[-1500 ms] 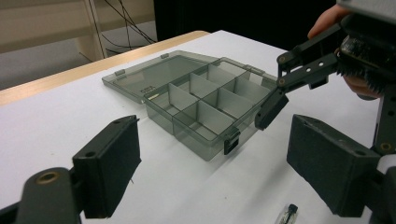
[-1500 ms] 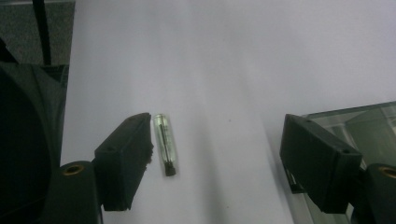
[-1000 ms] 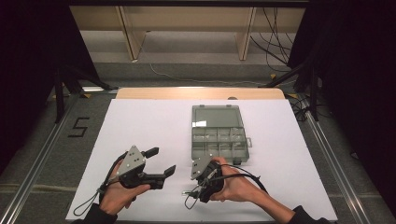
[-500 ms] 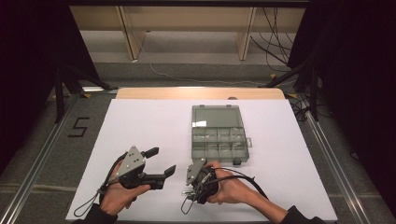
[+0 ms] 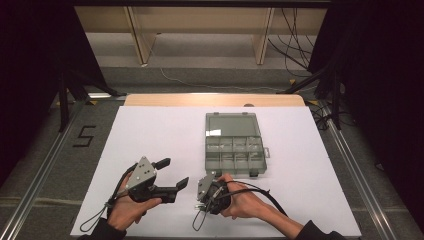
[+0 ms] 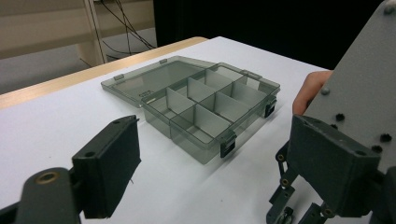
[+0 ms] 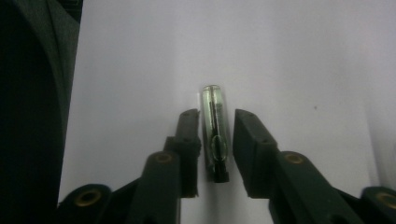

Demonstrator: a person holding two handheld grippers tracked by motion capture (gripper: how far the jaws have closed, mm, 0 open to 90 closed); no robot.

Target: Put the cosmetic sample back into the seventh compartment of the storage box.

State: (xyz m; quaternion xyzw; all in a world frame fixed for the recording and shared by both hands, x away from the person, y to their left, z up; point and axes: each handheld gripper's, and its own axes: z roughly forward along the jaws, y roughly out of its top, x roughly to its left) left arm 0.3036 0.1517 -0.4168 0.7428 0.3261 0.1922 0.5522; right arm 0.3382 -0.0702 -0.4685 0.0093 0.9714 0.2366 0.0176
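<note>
Right gripper (image 7: 215, 140), pointed down at the white counter (image 7: 280, 56), jaws just closing around a small clear vial (image 7: 215, 135) lying between them, one pad near it, narrow gaps visible. Left gripper (image 6: 205, 186) wide apart, empty, facing the open compartment box (image 6: 205, 100)

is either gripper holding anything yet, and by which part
No. The right gripper, jaws just closing, straddles a small glass tube mid-length without pressing it; the left gripper is open.
</note>
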